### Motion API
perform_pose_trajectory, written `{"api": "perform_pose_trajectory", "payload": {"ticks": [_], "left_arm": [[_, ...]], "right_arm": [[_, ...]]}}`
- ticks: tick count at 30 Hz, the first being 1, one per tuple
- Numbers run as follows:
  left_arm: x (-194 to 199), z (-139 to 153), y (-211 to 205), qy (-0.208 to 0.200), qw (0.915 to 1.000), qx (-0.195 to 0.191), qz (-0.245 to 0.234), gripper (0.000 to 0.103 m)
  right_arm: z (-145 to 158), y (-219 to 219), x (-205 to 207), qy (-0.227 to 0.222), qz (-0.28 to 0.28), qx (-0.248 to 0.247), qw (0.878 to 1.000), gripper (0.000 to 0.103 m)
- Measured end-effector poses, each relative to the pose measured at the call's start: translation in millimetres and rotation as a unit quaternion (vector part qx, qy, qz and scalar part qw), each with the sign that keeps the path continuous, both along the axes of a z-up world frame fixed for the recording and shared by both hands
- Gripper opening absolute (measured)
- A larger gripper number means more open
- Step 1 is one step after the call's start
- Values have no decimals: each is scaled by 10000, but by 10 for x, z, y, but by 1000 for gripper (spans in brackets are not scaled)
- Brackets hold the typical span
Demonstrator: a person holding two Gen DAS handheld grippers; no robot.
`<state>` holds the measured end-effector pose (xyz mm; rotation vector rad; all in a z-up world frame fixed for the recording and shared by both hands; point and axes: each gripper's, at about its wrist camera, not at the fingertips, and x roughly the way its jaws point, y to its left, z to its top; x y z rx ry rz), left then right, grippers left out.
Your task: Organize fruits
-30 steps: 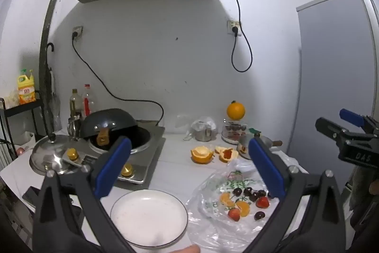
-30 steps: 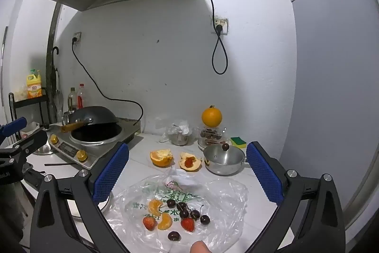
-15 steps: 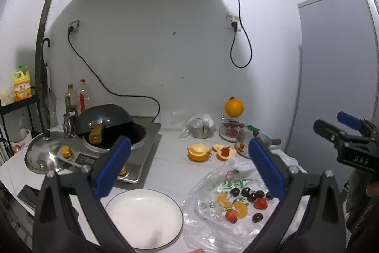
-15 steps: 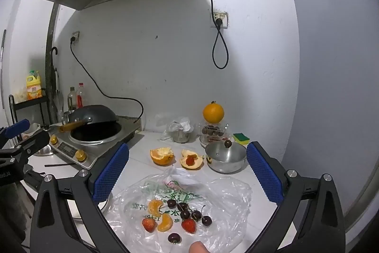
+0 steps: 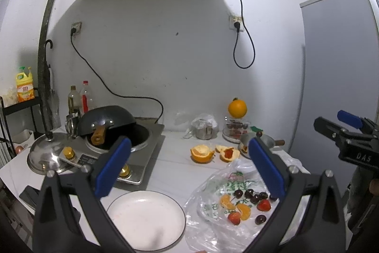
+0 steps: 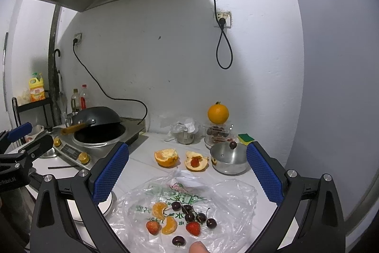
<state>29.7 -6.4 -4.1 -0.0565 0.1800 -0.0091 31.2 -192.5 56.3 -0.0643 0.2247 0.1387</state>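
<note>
Both sets of jaws wide apart and empty: left gripper (image 5: 188, 167) above the empty white round plate (image 5: 145, 219), right gripper (image 6: 187, 172) above the crinkled clear plastic bag (image 6: 227, 193) spread on the white bench (image 6: 146, 165). On the bag, close together: two red strawberries (image 6: 193, 228), two peeled orange segments (image 6: 159, 209), several dark stemmed cherries (image 6: 189, 215). Nothing on the plate yet, so sorting apparently not begun. Likely trouble: thin film caught with a fruit and dragged, spilling round cherries off toward the bench edge; soft strawberries or segments crushed by hard closing; tangled stems lifting neighbours along. Also near: a fingertip (image 6: 197, 247) at the bag's front edge, at risk of a pinch. Whole orange (image 6: 218, 114) well apart at the back.
</note>
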Motion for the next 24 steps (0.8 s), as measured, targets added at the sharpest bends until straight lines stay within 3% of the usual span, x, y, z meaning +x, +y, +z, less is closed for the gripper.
{"api": "perform_pose_trajectory", "payload": {"ticks": [24], "left_arm": [[53, 55, -105, 11, 10000, 31, -56, 101]], "right_arm": [[4, -85, 67, 13, 29, 71, 10000, 101]]}}
